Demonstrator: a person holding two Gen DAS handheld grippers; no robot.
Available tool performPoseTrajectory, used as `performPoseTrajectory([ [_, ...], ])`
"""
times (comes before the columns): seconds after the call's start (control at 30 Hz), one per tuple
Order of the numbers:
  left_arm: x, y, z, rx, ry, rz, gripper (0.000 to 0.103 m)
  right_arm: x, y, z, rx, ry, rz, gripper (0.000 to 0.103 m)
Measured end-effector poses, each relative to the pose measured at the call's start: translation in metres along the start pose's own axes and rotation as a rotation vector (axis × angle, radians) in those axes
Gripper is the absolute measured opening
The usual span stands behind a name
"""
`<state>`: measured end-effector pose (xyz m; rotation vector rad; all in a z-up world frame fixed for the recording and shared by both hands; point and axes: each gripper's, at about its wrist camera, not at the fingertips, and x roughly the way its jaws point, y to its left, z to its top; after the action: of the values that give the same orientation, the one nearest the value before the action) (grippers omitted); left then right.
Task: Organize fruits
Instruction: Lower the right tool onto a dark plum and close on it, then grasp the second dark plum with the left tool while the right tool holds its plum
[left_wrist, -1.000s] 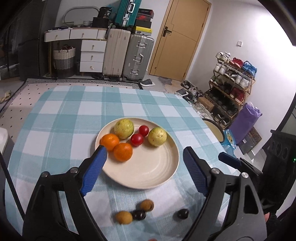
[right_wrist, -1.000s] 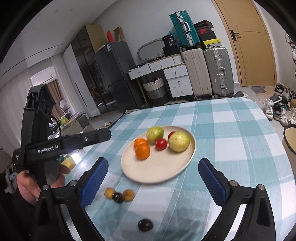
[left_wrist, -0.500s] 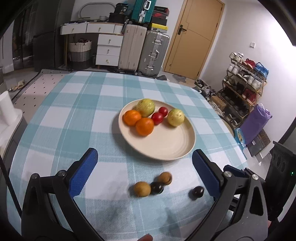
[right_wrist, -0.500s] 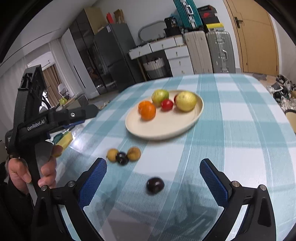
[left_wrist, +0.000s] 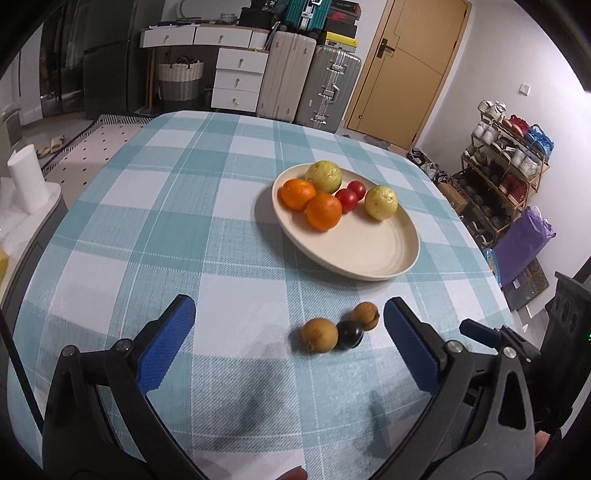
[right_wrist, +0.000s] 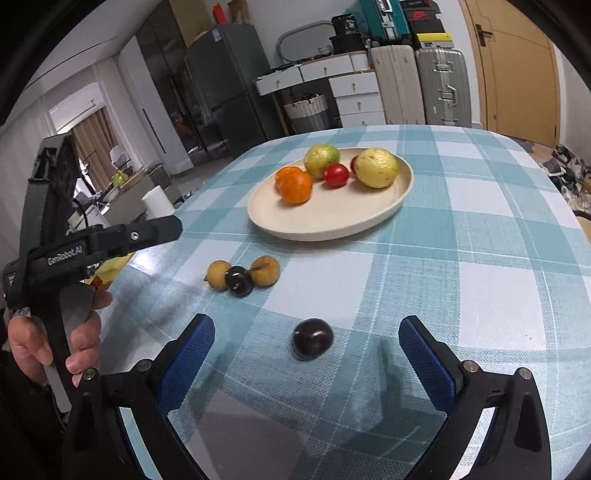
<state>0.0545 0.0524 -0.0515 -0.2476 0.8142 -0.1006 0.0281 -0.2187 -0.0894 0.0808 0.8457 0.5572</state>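
Round table under a teal-and-white checked cloth (left_wrist: 184, 206), cream plate (left_wrist: 369, 254) sitting on it. On the plate: 2 oranges (left_wrist: 323, 211) touching each other at the 9 o'clock side, a green-yellow guava (left_wrist: 324, 176) at 11 o'clock just behind them, 2 red tomatoes (left_wrist: 346, 200) near the middle, a yellow guava (left_wrist: 381, 202) at 1 o'clock beside the tomatoes. Near half of the plate is bare. Off the plate, toward 6 o'clock, a tight cluster of 3 small fruits on the cloth: 2 brown longans (left_wrist: 320, 335) with a dark plum (left_wrist: 349, 334) wedged between them, all touching. Left gripper (left_wrist: 288, 343) hovers low over the cloth, blue pads (left_wrist: 168, 341) spread wide, nothing between them; the cluster lies ahead of it, nearer the right pad at roughly 2 o'clock. In the right wrist view, the right gripper (right_wrist: 306, 363) is also spread wide and empty, with a lone dark plum (right_wrist: 312, 338) on the cloth just ahead, about centred between the pads, not touched. The cluster lies at 11 o'clock from that plum, the plate further off at 12 o'clock. A hand (right_wrist: 51, 341) at the 9 o'clock edge grips the handle of the left gripper. Background: suitcases (left_wrist: 306, 81), white drawers (left_wrist: 238, 81), wooden door (left_wrist: 406, 70), shoe rack (left_wrist: 506, 166).
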Motion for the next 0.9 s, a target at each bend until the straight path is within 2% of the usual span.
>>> performPoseTrajectory([
  [0.1,0.0,0.003,-0.002,-0.008,0.003,-0.004,0.101,0.003,0.003,0.0,-0.011,0.011,-0.001,0.1],
  [0.13,0.0,0.004,-0.003,-0.008,0.004,-0.004,0.101,0.004,0.004,0.0,-0.016,0.016,-0.002,0.096],
  [0.2,-0.001,0.006,-0.005,-0.006,0.006,-0.002,0.101,0.008,0.006,0.0,-0.024,0.037,0.001,0.086],
  [0.23,-0.001,0.007,-0.005,-0.008,0.004,-0.003,0.101,0.011,0.006,0.001,-0.027,0.049,-0.002,0.077],
  [0.3,-0.001,0.009,-0.006,-0.013,0.008,-0.009,0.101,0.016,0.006,0.001,-0.025,0.071,-0.011,0.072],
  [0.37,-0.001,0.011,-0.008,-0.018,0.013,-0.026,0.101,0.018,0.005,0.001,-0.017,0.077,-0.024,0.056],
  [0.57,0.002,0.012,-0.011,-0.016,0.028,-0.044,0.101,0.023,-0.002,0.001,0.015,0.106,-0.036,0.028],
  [0.7,0.004,0.011,-0.013,-0.011,0.042,-0.043,0.101,0.022,-0.004,0.0,0.023,0.108,-0.02,0.026],
  [0.9,0.013,0.0,-0.016,0.05,0.075,-0.051,0.101,0.016,-0.007,0.001,0.046,0.078,-0.002,0.026],
])
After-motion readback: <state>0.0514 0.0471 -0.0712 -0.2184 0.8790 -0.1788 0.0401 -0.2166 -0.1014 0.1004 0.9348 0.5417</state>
